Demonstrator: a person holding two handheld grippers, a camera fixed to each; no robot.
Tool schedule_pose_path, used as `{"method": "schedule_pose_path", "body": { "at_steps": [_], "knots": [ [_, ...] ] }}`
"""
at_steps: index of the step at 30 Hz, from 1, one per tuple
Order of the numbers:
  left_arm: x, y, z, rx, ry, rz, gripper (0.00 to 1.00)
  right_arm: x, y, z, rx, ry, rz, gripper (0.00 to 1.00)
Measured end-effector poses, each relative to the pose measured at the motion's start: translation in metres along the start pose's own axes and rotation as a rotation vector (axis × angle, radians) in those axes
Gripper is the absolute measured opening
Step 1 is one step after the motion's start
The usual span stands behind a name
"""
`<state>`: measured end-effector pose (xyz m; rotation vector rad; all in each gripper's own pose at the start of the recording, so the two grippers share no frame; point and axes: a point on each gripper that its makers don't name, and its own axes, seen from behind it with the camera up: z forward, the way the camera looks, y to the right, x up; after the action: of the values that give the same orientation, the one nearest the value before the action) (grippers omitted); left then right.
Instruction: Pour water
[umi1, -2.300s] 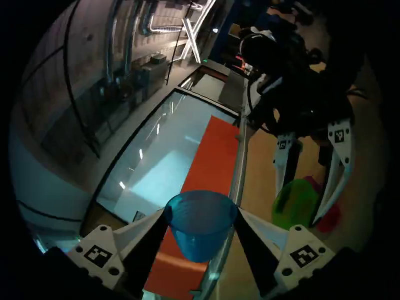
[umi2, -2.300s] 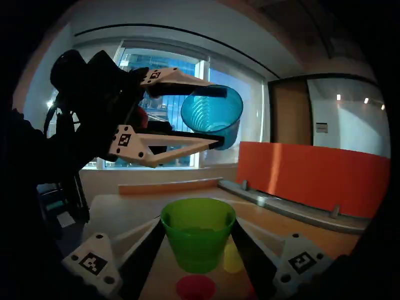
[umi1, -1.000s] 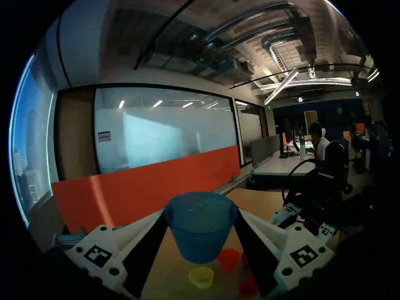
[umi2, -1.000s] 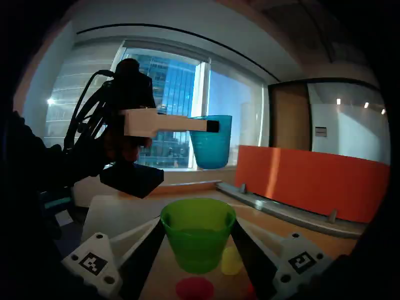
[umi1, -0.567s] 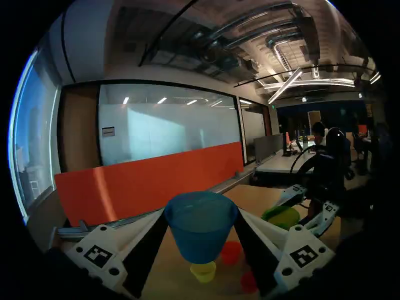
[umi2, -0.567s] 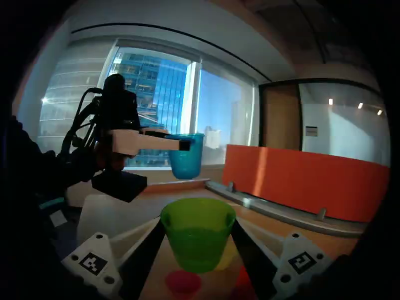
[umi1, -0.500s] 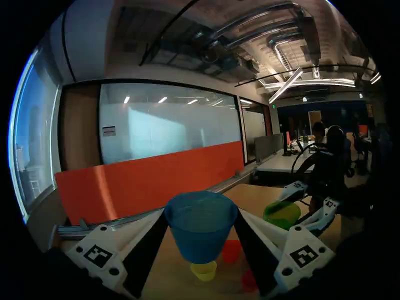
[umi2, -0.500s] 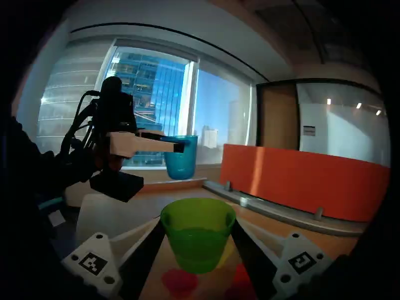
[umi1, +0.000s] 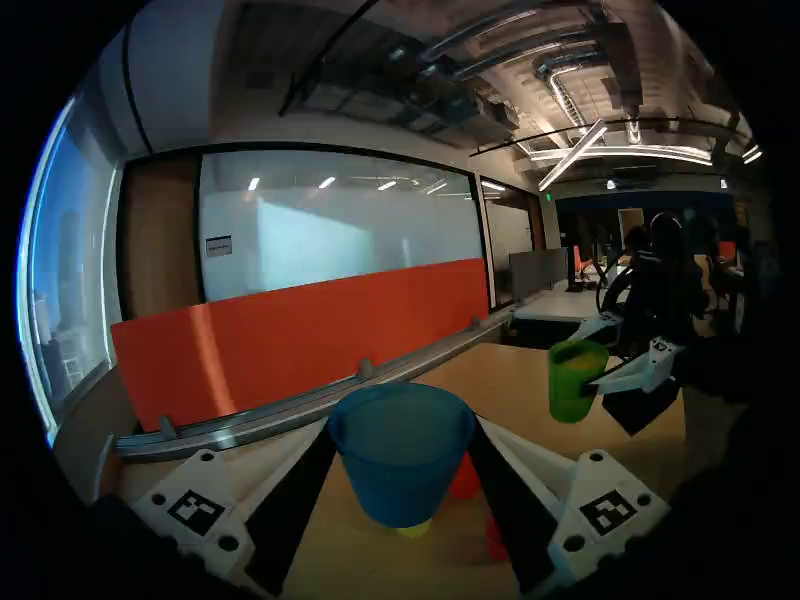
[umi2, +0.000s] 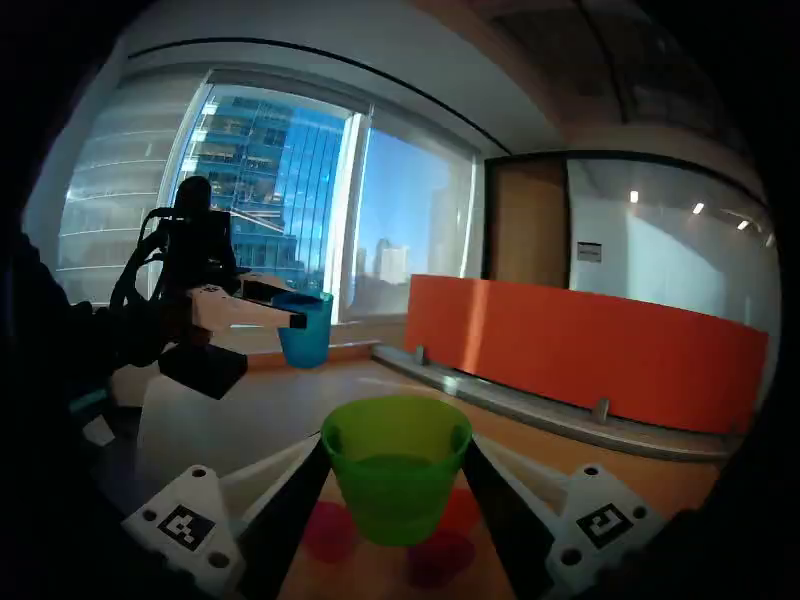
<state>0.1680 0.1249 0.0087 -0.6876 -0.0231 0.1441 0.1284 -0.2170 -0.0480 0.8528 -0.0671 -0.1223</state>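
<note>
In the left gripper view my left gripper (umi1: 402, 462) is shut on an upright blue cup (umi1: 400, 452) held low over the wooden table (umi1: 520, 375). The right gripper view shows that same blue cup (umi2: 305, 330) at the left, held just above the table. My right gripper (umi2: 396, 478) is shut on an upright green cup (umi2: 396, 465) with water inside. The left gripper view also takes in that green cup (umi1: 575, 378) farther right, between the right gripper's white fingers (umi1: 640, 372).
Small red (umi2: 328, 530) and yellow (umi1: 412, 528) cups stand on the table under the held cups. An orange partition (umi1: 300, 335) with a metal rail (umi1: 290, 410) runs along the table's far edge. Tall windows (umi2: 260, 230) are at the left.
The blue cup has gone from tipped over the green cup to upright and has come down toward the table. The two grippers have drawn apart. The green cup stayed upright.
</note>
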Motion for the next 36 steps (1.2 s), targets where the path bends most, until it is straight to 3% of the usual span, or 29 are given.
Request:
{"method": "schedule_pose_path", "body": {
  "at_steps": [14,36],
  "knots": [
    [-0.039,0.011,0.004,-0.014,-0.082,0.045,0.88,-0.022,-0.004,-0.011,0.033,-0.065,0.001,0.89],
    [-0.115,0.022,0.016,-0.072,-0.289,0.046,0.88,-0.075,-0.006,-0.015,0.101,-0.246,0.023,0.9]
  ]
}}
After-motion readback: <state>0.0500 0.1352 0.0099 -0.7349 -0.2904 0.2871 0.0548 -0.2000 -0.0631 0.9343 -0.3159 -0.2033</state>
